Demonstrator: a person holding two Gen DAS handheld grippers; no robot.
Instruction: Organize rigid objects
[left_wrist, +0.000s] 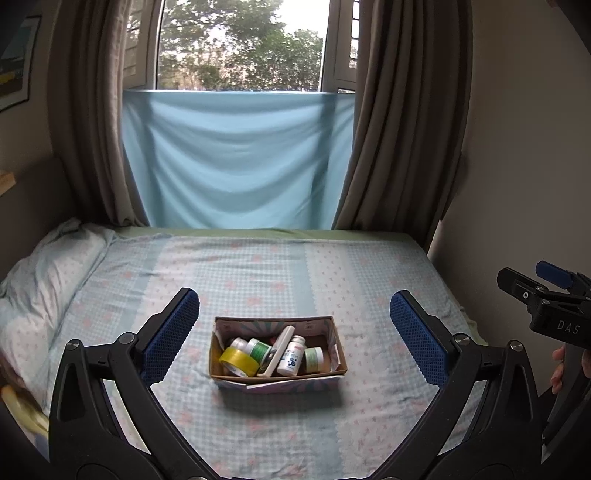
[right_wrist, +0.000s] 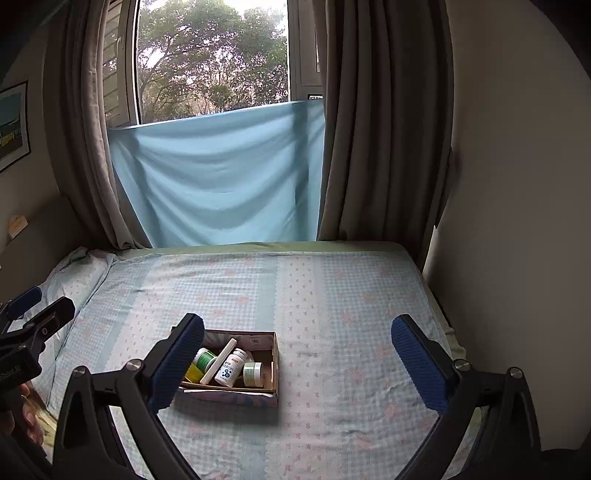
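An open cardboard box (left_wrist: 334, 341) sits on the bed. It holds a yellow tape roll (left_wrist: 238, 362), a green-labelled jar (left_wrist: 258, 349), a white bottle (left_wrist: 293, 356), a pale green jar (left_wrist: 314, 360) and a white flat remote-like bar (left_wrist: 280, 349). My left gripper (left_wrist: 295, 332) is open and empty, held above and in front of the box. My right gripper (right_wrist: 297, 360) is open and empty, to the right of the box (right_wrist: 275, 363), its left finger covering the box's left end. The white bottle (right_wrist: 231, 367) and pale green jar (right_wrist: 253, 373) show there too.
The bed (left_wrist: 295, 266) has a blue checked sheet, a pillow (left_wrist: 44, 280) at the left and a wall (left_wrist: 517, 184) along the right. Curtains (left_wrist: 399, 129) and a blue cloth (left_wrist: 236, 158) hang at the window behind.
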